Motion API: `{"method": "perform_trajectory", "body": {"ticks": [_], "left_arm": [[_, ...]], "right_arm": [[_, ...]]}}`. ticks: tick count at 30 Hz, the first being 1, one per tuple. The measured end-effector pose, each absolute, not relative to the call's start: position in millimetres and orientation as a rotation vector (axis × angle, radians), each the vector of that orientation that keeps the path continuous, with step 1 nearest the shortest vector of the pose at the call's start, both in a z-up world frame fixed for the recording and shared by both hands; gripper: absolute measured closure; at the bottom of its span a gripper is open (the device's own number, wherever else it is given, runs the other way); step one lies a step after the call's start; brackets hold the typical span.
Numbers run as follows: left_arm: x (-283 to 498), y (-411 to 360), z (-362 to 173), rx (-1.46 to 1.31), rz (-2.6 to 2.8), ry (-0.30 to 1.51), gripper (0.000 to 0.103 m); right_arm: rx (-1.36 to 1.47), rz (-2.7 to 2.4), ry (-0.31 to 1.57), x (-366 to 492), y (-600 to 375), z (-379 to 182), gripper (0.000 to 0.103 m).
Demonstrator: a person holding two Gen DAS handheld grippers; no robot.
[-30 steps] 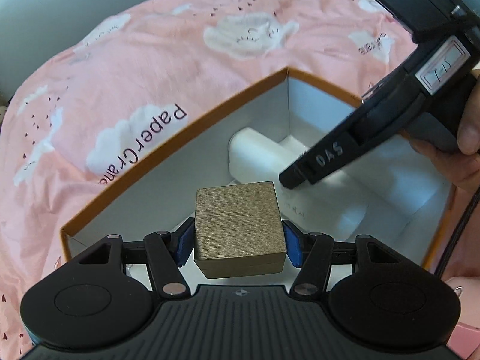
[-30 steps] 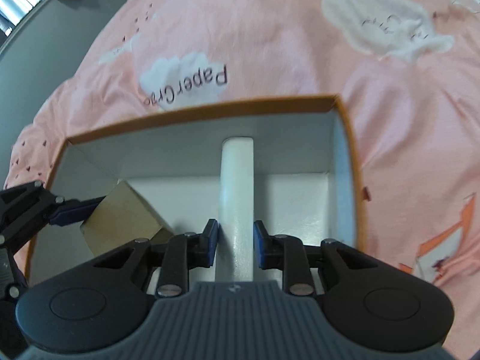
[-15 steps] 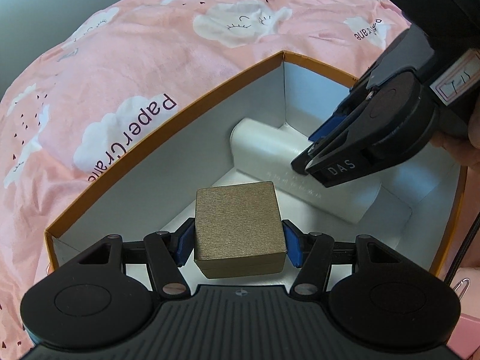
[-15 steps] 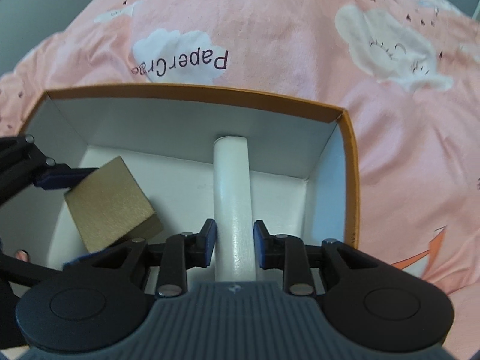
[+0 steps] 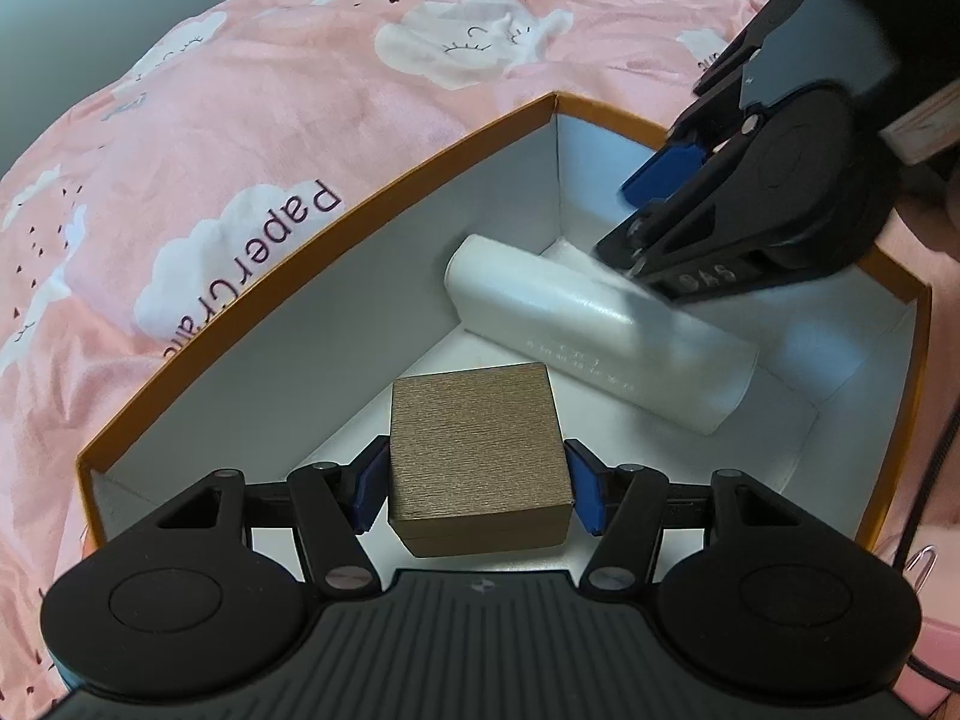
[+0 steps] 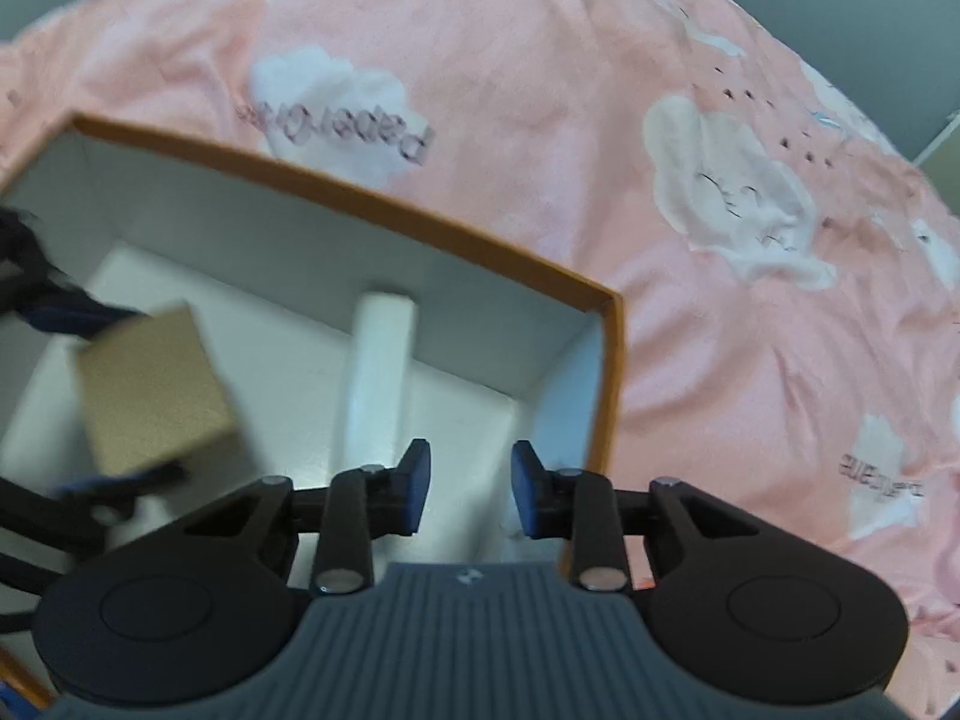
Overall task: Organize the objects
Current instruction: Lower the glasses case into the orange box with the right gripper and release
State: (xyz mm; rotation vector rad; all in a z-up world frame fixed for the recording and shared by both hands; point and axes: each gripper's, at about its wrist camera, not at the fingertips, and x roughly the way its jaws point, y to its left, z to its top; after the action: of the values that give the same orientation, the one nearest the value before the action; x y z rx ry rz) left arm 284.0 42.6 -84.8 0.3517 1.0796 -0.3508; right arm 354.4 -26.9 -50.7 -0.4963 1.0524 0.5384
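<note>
Inside the box: an orange-rimmed cardboard box (image 5: 336,222) with a white interior sits on a pink cloud-print bedsheet (image 5: 240,90).
Gold cube: one brushed-gold box (image 5: 477,459), held low over the floor of the orange-rimmed box at about 6 o'clock in the left view; whether it touches the floor I cannot tell.
White case: one long white case (image 5: 594,330) lying flat on the floor, running from 12 toward 3 o'clock, one end near the far corner.
Left gripper (image 5: 474,492): fingers pressed against two opposite sides of the gold cube, gripping it.
Right gripper (image 6: 469,489): fingers spread apart, nothing between them, hovering above the near end of the white case (image 6: 378,372).
Handling, gold cube: looks rigid and light, flat-sided; opposite faces give a sure hold, though the smooth finish may slip.
Handling, white case: looks stiff and smooth with rounded edges; best taken across its narrow width near mid-length.
Count: one orange-rimmed box, one cube, one case, two grippers.
</note>
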Motion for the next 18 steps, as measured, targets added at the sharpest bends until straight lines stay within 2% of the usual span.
{"method": "perform_trajectory", "body": {"ticks": [1,5,9,10,11,18], "left_arm": [[286,41,-85,0.348,-0.356,1.080,0.034],[288,38,-87,0.379,-0.344,1.092,0.034],[287,42,-88,0.387,-0.324,1.101,0.034],[287,43,-88,0.384,-0.320,1.104,0.034],[287,44,-88,0.382,-0.317,1.103,0.034],[287,46,-86,0.363,-0.332,1.096,0.034]], "right_arm": [[-0.452,0.577,1.066,354,-28,-47,0.073],[-0.320,0.711,1.141,352,-23,-46,0.090],[-0.360,0.713,1.158,351,-13,-60,0.094],[-0.379,0.698,1.159,353,-12,-64,0.101],[-0.393,0.675,1.162,355,-13,-67,0.103],[-0.431,0.566,1.220,367,-27,-78,0.103]]}}
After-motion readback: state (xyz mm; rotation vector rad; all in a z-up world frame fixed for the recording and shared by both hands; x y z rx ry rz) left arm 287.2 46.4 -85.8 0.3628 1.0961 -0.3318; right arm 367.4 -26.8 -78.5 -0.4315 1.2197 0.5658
